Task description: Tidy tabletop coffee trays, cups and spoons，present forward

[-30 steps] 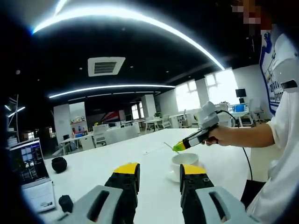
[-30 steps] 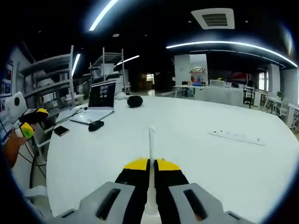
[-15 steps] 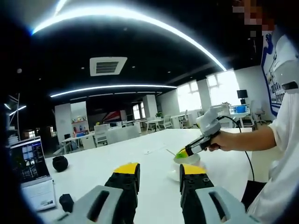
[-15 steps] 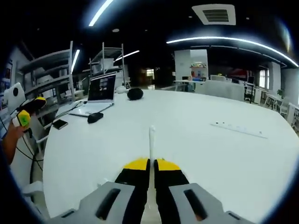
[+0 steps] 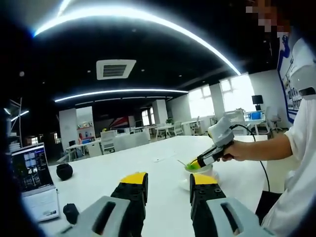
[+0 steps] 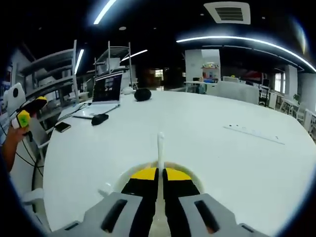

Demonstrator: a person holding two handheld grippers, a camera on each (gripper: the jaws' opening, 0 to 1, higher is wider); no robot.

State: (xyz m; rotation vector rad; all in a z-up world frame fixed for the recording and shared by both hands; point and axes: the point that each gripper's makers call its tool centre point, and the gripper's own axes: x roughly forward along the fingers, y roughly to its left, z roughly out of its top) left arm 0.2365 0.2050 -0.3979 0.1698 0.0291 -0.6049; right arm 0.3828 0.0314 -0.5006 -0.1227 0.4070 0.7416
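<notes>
A white cup (image 5: 205,170) stands on a white saucer (image 5: 184,185) on the white table, just beyond my left gripper (image 5: 168,183), whose yellow-tipped jaws stand open with nothing between them. My right gripper (image 5: 196,164) comes in from the right, held by a hand, low over the cup. In the right gripper view that gripper (image 6: 160,173) is shut on a white spoon (image 6: 160,146), whose thin handle sticks out ahead. The cup's pale rim (image 6: 120,174) curves right under the jaws. My left gripper (image 6: 25,114) shows at the far left.
A laptop (image 6: 104,94), a black mouse (image 6: 99,119), a phone (image 6: 62,127) and a black round object (image 6: 142,94) lie on the table's far left side. A power strip (image 6: 253,133) lies to the right. Metal shelves (image 6: 59,74) stand beyond the table.
My right gripper has come down with the spoon to the cup, whose rim now shows under its jaws. The left gripper has stayed open and nearly still.
</notes>
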